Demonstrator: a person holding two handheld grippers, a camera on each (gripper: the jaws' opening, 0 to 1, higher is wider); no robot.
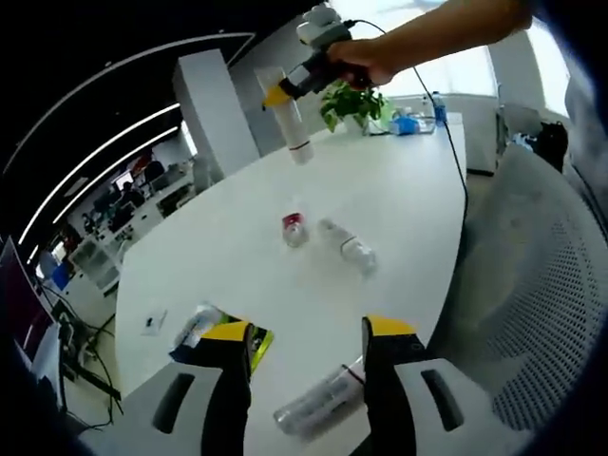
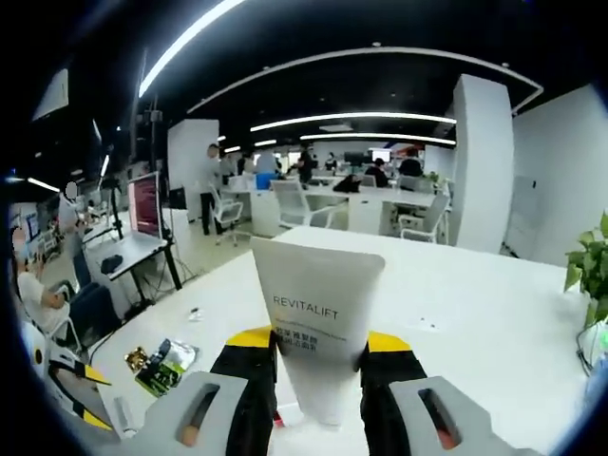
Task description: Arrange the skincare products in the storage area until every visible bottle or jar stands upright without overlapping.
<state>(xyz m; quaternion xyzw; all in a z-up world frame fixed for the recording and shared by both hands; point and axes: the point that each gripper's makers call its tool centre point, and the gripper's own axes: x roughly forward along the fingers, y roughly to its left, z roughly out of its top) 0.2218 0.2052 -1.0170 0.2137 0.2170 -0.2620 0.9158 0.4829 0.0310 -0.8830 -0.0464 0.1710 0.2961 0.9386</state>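
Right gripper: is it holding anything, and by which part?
Yes. The right gripper clamps the white Revitalift tube by its flat crimped end, cap pointing down above the table.

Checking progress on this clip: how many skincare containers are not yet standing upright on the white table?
4: the white Revitalift tube held aloft in the right gripper, a clear bottle lying mid-table, a silvery bottle lying between the left gripper's jaws, and a white tube lying near it.

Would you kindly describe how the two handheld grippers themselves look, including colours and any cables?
The left gripper has grey jaw bodies with oval slots, black inner faces and yellow tips. The right gripper is built the same way. From the left gripper view, the right gripper shows a white-and-black body with a thin black cable trailing from it; the person's arm is bare.
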